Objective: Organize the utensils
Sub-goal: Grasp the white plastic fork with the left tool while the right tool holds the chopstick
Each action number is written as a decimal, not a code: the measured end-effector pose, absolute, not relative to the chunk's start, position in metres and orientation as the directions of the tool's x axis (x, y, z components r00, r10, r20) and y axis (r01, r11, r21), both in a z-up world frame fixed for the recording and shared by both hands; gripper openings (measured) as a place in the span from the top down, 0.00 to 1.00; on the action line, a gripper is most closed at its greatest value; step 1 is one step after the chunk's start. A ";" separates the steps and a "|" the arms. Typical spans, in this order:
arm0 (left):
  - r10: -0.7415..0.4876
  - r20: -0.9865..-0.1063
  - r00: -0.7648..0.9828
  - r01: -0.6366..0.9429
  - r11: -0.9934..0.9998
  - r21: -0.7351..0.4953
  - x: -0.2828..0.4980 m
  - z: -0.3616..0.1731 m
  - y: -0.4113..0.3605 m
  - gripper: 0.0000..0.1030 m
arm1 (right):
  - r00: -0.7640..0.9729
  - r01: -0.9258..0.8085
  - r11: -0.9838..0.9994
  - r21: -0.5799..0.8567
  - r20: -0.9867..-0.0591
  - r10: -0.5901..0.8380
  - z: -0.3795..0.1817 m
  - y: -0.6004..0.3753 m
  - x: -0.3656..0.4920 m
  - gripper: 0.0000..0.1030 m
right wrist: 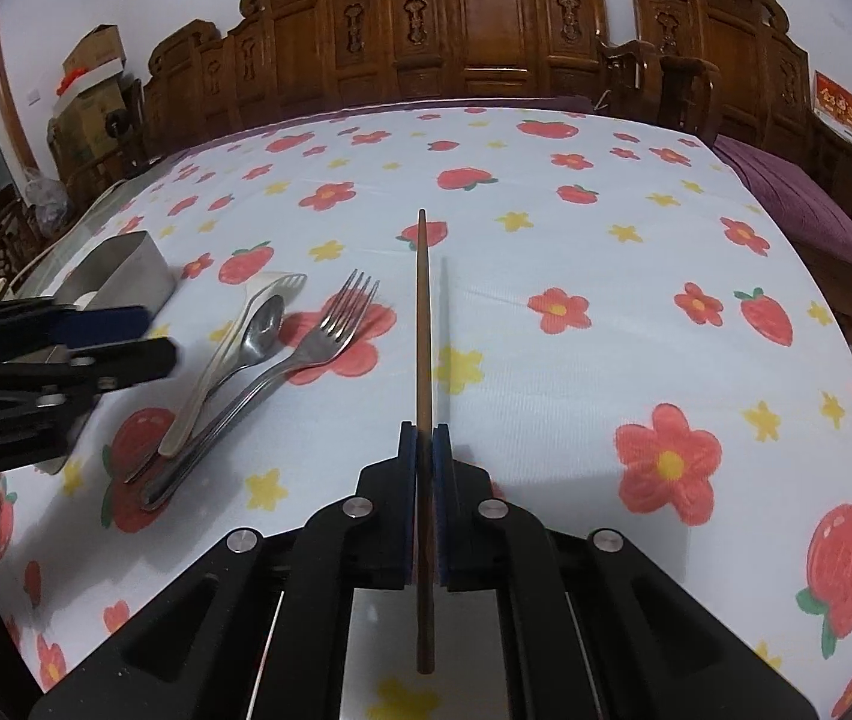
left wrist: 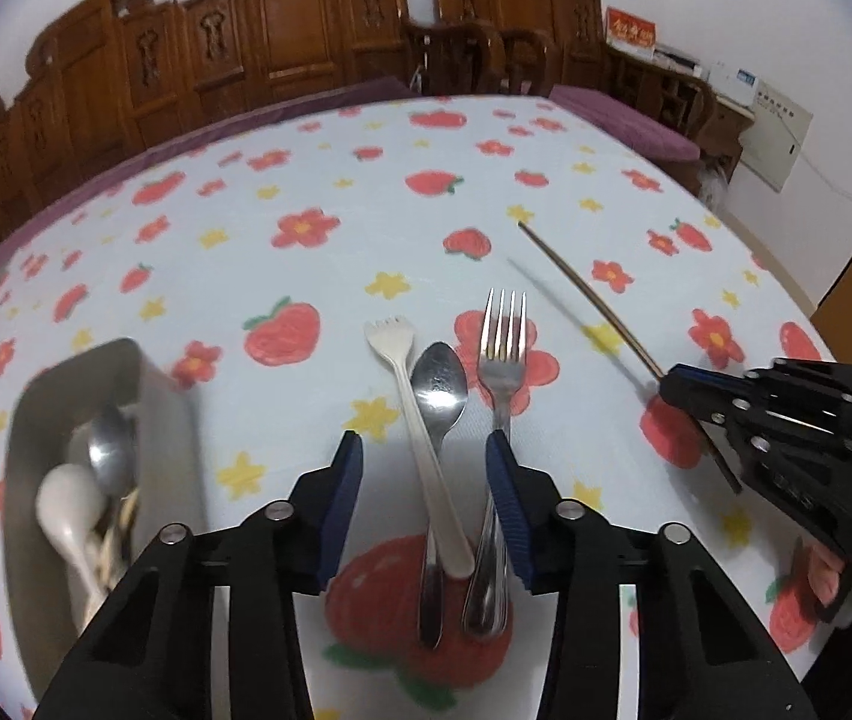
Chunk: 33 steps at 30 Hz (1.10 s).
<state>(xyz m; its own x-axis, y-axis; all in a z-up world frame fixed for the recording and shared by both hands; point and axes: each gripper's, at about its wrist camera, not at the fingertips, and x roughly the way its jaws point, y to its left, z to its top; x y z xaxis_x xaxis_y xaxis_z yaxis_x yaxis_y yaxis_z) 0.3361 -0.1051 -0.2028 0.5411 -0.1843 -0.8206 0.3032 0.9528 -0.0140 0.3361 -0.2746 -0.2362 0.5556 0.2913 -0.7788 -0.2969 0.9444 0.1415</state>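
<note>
Straddling three overlapped handles, my half-open left claw [left wrist: 424, 468] is risking dragging the spork [left wrist: 411, 420], spoon [left wrist: 438, 390] and fork [left wrist: 501, 360] together, while my right claw [right wrist: 424, 438] is pinching a chopstick [right wrist: 422, 324].

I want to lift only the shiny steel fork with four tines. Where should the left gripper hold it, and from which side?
Grip the steel fork at its narrow neck below the tines, coming from above. Lower down, its handle lies close beside the metal spoon and white spork, so the left gripper might catch them too.

Flowered tablecloth [right wrist: 546, 252] carries metal box [right wrist: 126, 276], fork [left wrist: 501, 372], spoon [left wrist: 439, 387], white spork [left wrist: 402, 384].
</note>
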 end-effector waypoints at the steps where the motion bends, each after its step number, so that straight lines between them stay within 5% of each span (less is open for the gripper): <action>1: -0.178 -0.828 0.532 0.299 0.954 -0.012 0.340 -0.208 -0.106 0.66 | 0.556 -0.301 0.943 0.139 -0.778 0.292 -0.236 -0.274 0.336 0.94; 7: -0.163 -0.856 0.490 0.271 0.962 -0.028 0.355 -0.227 -0.104 0.71 | 0.558 -0.309 0.941 0.138 -0.775 0.297 -0.234 -0.272 0.335 0.94; 15: -0.192 -0.871 0.451 0.265 0.961 -0.075 0.362 -0.234 -0.103 0.92 | 0.557 -0.316 0.939 0.138 -0.774 0.301 -0.233 -0.269 0.333 0.94; 33: -0.216 -0.821 0.528 0.304 0.951 -0.055 0.320 -0.199 -0.088 0.92 | 0.562 -0.333 0.933 0.134 -0.767 0.310 -0.225 -0.258 0.323 0.94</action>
